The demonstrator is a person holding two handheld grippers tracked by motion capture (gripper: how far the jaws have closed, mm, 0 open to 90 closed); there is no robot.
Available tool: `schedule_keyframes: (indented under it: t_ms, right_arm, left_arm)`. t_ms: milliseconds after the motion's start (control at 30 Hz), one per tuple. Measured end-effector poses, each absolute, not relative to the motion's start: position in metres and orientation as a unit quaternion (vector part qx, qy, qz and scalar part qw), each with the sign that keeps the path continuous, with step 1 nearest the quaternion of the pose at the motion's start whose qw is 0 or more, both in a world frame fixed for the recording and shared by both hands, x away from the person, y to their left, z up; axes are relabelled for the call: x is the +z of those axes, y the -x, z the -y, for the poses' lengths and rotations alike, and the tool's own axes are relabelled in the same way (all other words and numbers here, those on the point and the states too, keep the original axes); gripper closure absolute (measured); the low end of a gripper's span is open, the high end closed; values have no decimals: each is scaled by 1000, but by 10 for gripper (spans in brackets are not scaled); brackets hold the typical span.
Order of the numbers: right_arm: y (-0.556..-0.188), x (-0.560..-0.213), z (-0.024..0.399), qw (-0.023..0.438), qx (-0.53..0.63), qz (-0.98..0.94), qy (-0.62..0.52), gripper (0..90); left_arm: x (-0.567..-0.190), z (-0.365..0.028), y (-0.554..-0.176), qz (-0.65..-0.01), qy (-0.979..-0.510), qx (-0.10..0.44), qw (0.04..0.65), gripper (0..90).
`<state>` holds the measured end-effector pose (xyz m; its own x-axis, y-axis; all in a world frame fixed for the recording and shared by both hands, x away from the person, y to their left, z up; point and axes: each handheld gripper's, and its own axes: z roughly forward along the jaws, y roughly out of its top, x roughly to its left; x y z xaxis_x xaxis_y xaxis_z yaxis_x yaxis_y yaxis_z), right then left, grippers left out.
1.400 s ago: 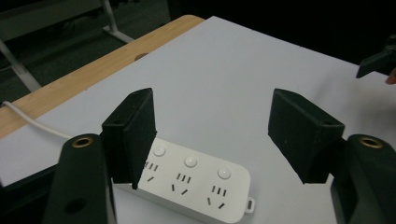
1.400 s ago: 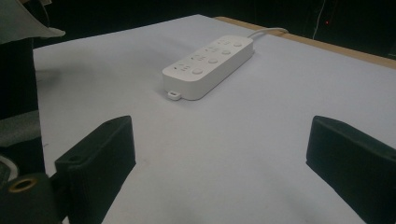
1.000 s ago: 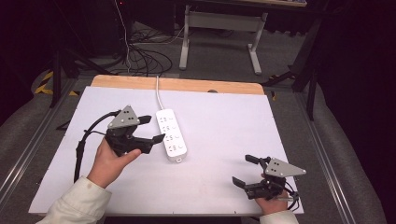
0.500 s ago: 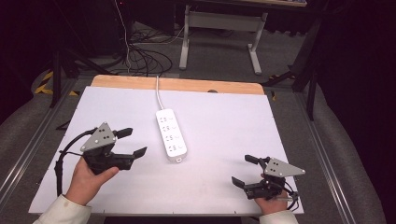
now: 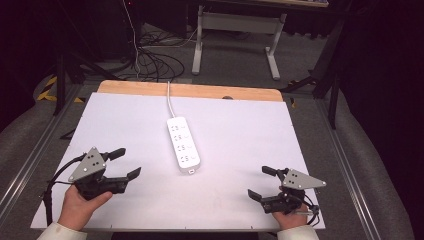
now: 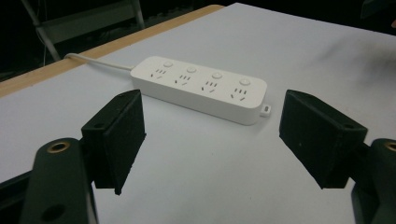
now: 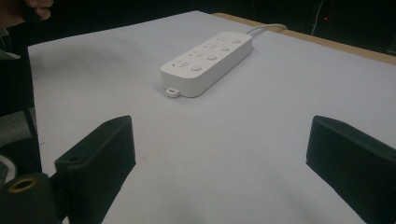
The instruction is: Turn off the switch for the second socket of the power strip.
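1. A white power strip (image 5: 183, 145) is lying flat near the middle of the white table (image 5: 240, 135), its long side running away from the person, with nothing plugged into its four socket groups.
2. Its white cable (image 5: 170, 100) is leaving the far end and crossing the wooden edge strip (image 5: 190, 90) at the back of the table.
3. The left gripper (image 5: 125, 163) is sitting in the person's left hand (image 5: 80, 202) at the near left of the table, its jaws standing wide apart and holding nothing.
4. In the left gripper view the power strip (image 6: 201, 88) is lying beyond the gap between the two black jaws, well clear of both.
5. The right gripper (image 5: 262, 182) is resting low at the near right corner, its jaws also spread open and empty.
6. In the right gripper view the power strip (image 7: 208, 56) is lying farther off, its small tab (image 7: 172, 92) facing the camera, apart from both jaws.
7. Both grippers are staying well apart from the strip, one on each side.
8. No box, tray or other holder is standing on the table.
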<state>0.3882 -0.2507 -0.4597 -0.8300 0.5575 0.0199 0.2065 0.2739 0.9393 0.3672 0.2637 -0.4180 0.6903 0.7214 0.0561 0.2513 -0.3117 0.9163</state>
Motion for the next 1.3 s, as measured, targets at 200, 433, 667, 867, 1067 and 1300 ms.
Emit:
schedule_keyframes:
  t_ms: [200,433,667,867,1067,1300]
  right_arm:
    - [-388,-460,251,160,550,-782,-245,84]
    - [-388,-460,251,159,548,-784,-245,85]
    - [-388,-460,250,160,547,-785,-244,85]
    - [-388,-460,251,160,547,-784,-245,85]
    - [-388,-460,251,160,547,-786,-241,85]
    - [-389,-460,250,160,542,-788,-244,86]
  left_arm:
    - [-434,-265,-359,-313,-784,249,475,217]
    - [-453,-275,-359,-332,-792,225,460,209]
    - [-467,-278,-358,-336,-793,198,467,208]
    - [-476,-279,-360,-339,-801,171,463,210]
    - [-475,-277,-363,-340,-793,178,474,210]
    - [-469,-279,-357,-326,-791,207,474,210]
